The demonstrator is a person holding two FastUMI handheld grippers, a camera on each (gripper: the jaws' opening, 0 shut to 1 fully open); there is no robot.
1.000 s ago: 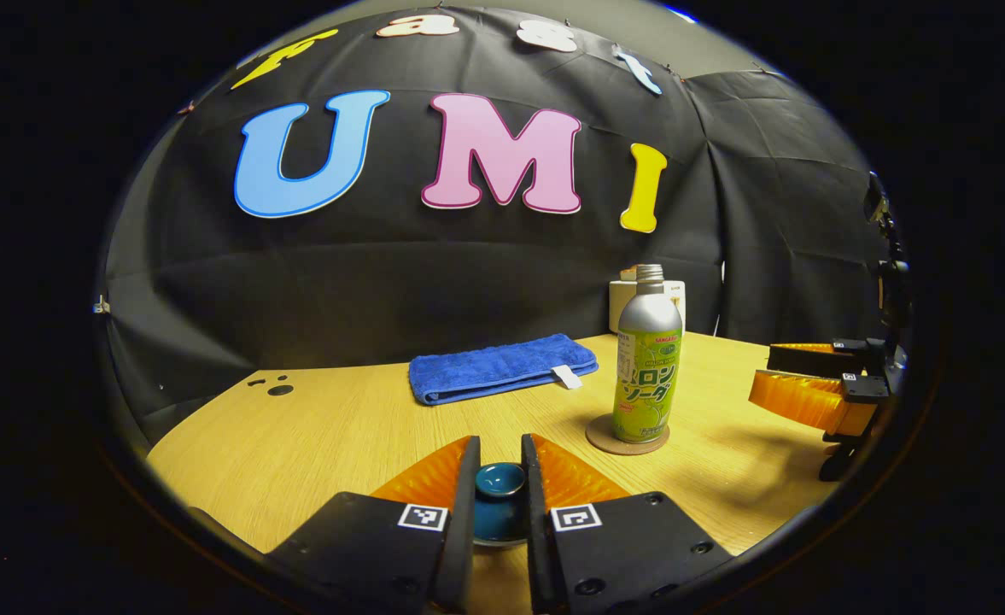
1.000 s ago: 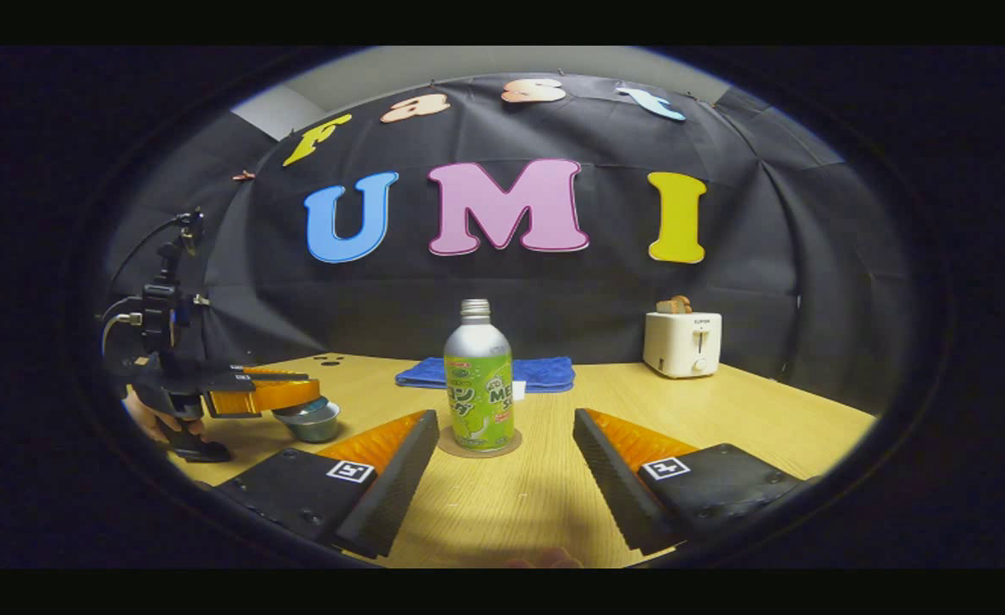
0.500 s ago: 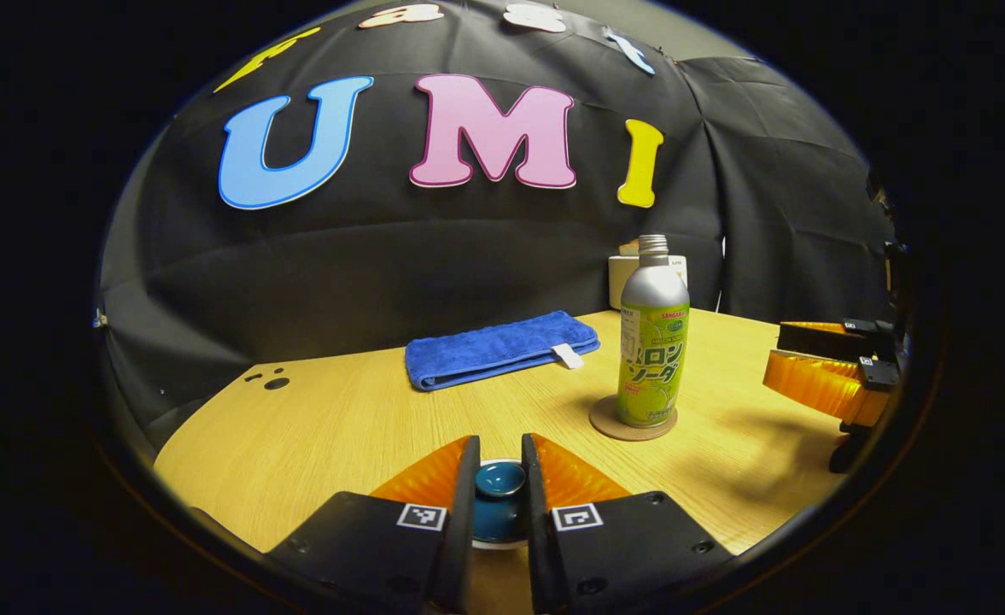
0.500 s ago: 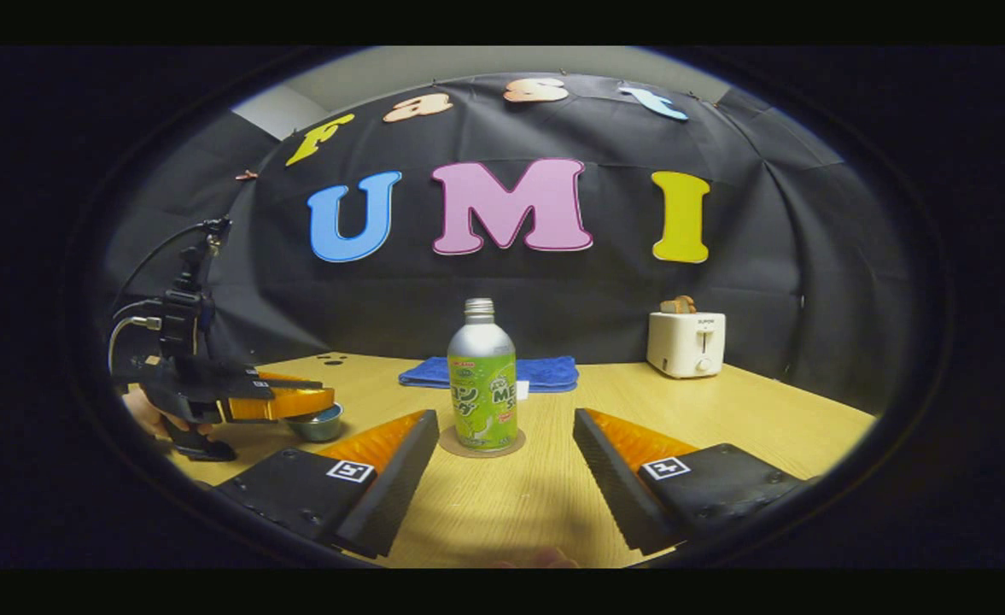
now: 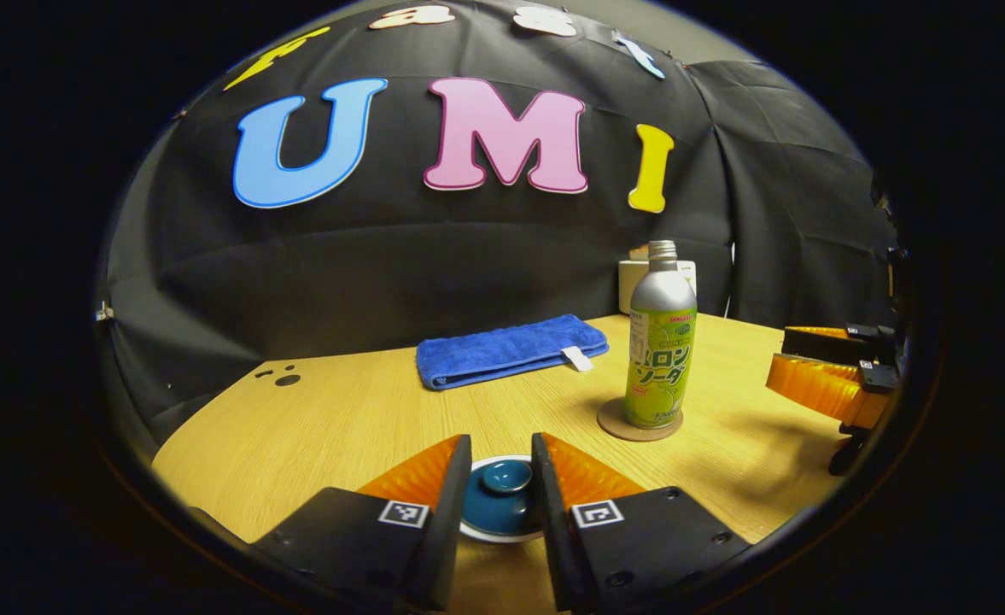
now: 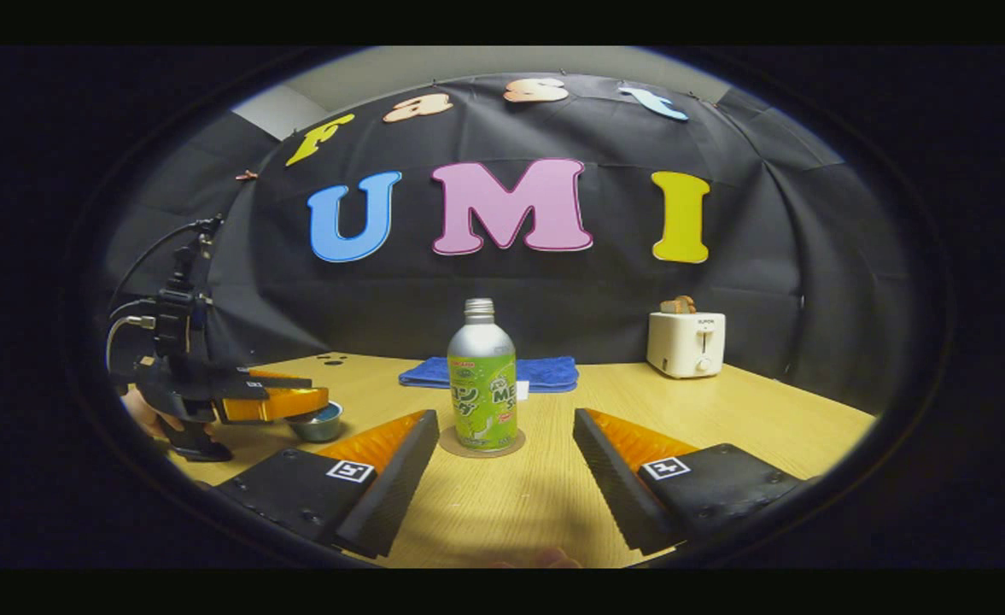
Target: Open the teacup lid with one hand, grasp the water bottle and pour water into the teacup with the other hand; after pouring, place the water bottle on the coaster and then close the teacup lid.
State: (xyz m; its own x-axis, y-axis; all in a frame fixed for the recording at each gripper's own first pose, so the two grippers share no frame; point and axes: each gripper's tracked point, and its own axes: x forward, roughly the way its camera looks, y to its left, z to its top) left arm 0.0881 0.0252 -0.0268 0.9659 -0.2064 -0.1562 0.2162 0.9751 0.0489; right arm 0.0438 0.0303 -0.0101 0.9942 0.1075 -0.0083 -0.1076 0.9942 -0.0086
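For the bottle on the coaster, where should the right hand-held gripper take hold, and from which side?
Probably the bottle is best gripped on its straight labelled body, below the tapering shoulder. It stands upright on the coaster, so come in level from the front, where the right hand-held gripper already has its fingers spread on either side of it.

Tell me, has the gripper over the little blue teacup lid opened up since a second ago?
Yes. The left gripper has spread its fingers: they pinched the lid knob before, and now gaps show either side of it.
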